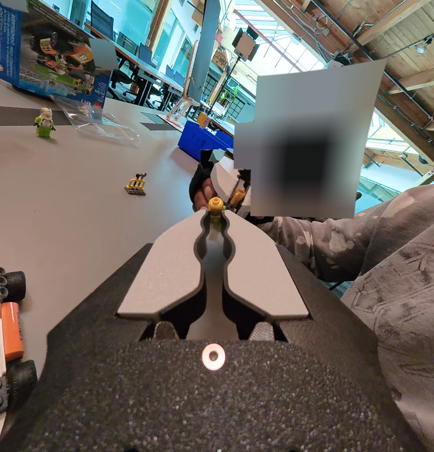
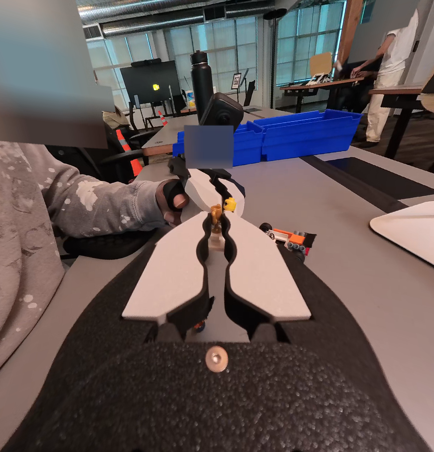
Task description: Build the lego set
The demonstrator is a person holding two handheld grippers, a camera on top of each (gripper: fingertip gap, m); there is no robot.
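Note:
My left gripper (image 1: 214, 214) is shut on a minifigure with a yellow head (image 1: 215, 204) and a lime green body, held above the grey table (image 1: 88, 208). My right gripper (image 2: 216, 216) is shut on a small gold trophy (image 2: 216, 212) that stands on a pale clear base. The two grippers meet tip to tip. The trophy (image 1: 238, 197) sits just right of the minifigure's head, close to it; I cannot tell if they touch. The minifigure's head (image 2: 230, 204) also shows in the right wrist view, beyond the trophy.
A finished green minifigure (image 1: 44, 122), a yellow barrier with tools (image 1: 136, 186), a clear plastic bag (image 1: 98, 119) and the set's box (image 1: 52, 49) lie on the table. The orange and white race car (image 2: 289, 238) sits below the grippers. Blue bins (image 2: 296, 137) and a white tray (image 2: 411, 227) stand beyond. Only a small space, under 4 cm, lies between the two pairs of fingers.

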